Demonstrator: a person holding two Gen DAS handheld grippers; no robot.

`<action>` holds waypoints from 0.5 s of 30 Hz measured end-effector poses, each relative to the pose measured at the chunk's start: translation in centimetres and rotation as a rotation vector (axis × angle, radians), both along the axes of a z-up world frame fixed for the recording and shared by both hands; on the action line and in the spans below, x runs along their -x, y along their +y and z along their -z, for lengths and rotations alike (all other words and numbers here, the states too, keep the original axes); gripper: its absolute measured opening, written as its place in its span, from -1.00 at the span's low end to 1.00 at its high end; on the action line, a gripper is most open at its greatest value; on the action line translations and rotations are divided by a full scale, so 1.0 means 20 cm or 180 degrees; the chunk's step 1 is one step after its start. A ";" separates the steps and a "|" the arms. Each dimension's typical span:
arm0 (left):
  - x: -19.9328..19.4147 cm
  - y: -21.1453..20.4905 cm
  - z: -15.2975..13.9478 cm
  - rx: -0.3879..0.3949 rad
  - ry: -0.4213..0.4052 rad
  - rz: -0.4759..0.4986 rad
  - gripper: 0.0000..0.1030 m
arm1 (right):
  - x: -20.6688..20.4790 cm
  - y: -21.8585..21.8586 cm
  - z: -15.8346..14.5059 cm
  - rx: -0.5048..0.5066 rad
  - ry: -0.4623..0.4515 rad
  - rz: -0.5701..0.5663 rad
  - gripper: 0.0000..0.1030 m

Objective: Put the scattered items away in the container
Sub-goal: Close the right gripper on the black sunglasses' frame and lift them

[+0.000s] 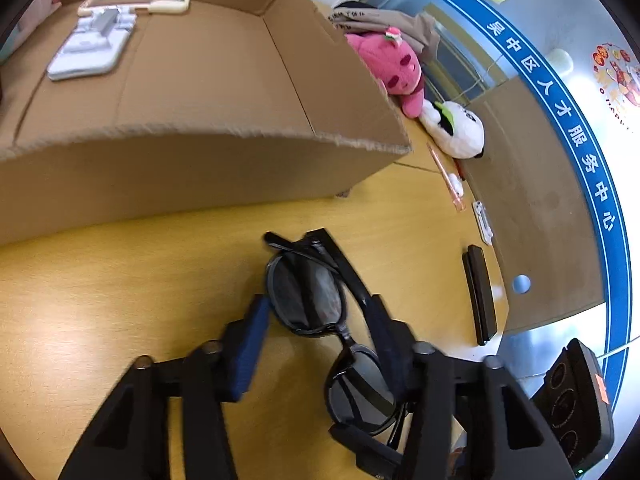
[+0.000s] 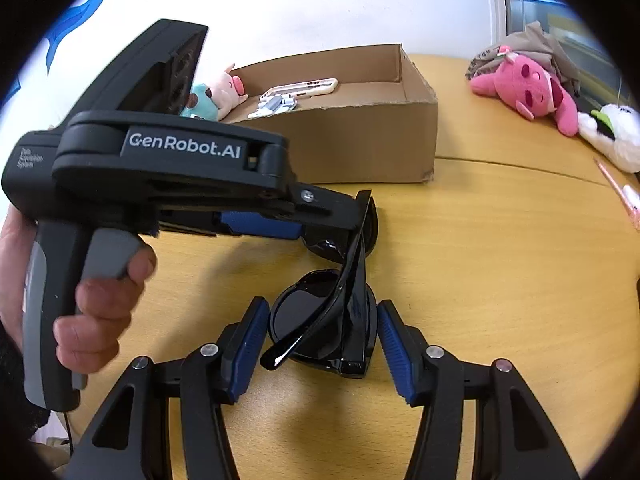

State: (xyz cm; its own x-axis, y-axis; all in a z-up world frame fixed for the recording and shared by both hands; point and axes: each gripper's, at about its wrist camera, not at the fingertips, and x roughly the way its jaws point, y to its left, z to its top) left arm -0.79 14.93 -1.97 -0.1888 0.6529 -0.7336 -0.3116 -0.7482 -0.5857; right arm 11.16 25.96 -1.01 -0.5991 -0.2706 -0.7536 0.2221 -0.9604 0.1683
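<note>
A: While lying folded on the wooden table (image 2: 480, 260), just on the near side of the cardboard box (image 2: 360, 148) and outside it, hard to count as tidied, those sunglasses (image 2: 304, 312).

B: Agreed. Flat on the wood, not lifted. And the tongs?

A: Right gripper (image 2: 320, 316) spread wide, one blue pad on each side of the near lens, apparently touching nothing. Left gripper (image 1: 320, 304) set round the far lens, right pad hard by the temple arm, left pad close to the rim. Pinching or only straddling: cannot tell, with the blur.

B: So mid-grasp at best. Inside the box?

A: Two things on the floor of it, toward the far left: a white folding stand (image 1: 88, 48) and, just beyond, a cream case (image 1: 136, 0). Also a small pastel plush (image 2: 216, 96) at the far left corner, inside or behind, unclear.

B: And waiting outside?

A: Plenty, all to the right. A pink plush (image 2: 532, 92) on a crumpled beige cloth (image 2: 536, 44), far right; a white plush (image 2: 612, 136) touching it on the near side; a pink pen (image 2: 620, 196) nearer again; then a small white object (image 1: 482, 222) and a flat black slab (image 1: 480, 296) along the table edge.

B: Roughly a third done, then, by that count.

A: About that. Sunglasses in hand next, probably; five or so more after.
</note>
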 end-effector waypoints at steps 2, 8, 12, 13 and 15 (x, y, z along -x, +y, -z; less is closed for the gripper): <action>0.00 -0.02 -0.01 0.0092 0.0037 0.0001 -0.46 | -0.02 0.00 -0.02 -0.0018 0.0072 -0.0008 0.05; -0.04 -0.06 -0.04 -0.0119 -0.0015 0.0078 -0.80 | -0.05 -0.01 -0.13 -0.0033 0.0266 -0.0187 0.05; -0.05 -0.08 -0.04 -0.0069 0.0005 0.0100 -0.84 | -0.06 -0.03 -0.13 -0.0155 0.0251 -0.0240 0.05; -0.05 -0.09 -0.02 -0.0076 -0.0033 0.0074 -0.84 | -0.06 -0.01 -0.12 -0.0107 0.0191 -0.0236 0.05; -0.07 -0.12 0.02 -0.0048 -0.0115 0.0038 -0.70 | -0.07 -0.01 -0.09 -0.0100 0.0132 -0.0220 0.05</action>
State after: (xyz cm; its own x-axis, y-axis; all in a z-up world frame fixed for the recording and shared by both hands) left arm 0.58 12.44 -2.29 -0.1545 0.6659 -0.7299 -0.2988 -0.7357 -0.6079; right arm 12.57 25.84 0.74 -0.6106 -0.2890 -0.7373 0.2941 -0.9472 0.1277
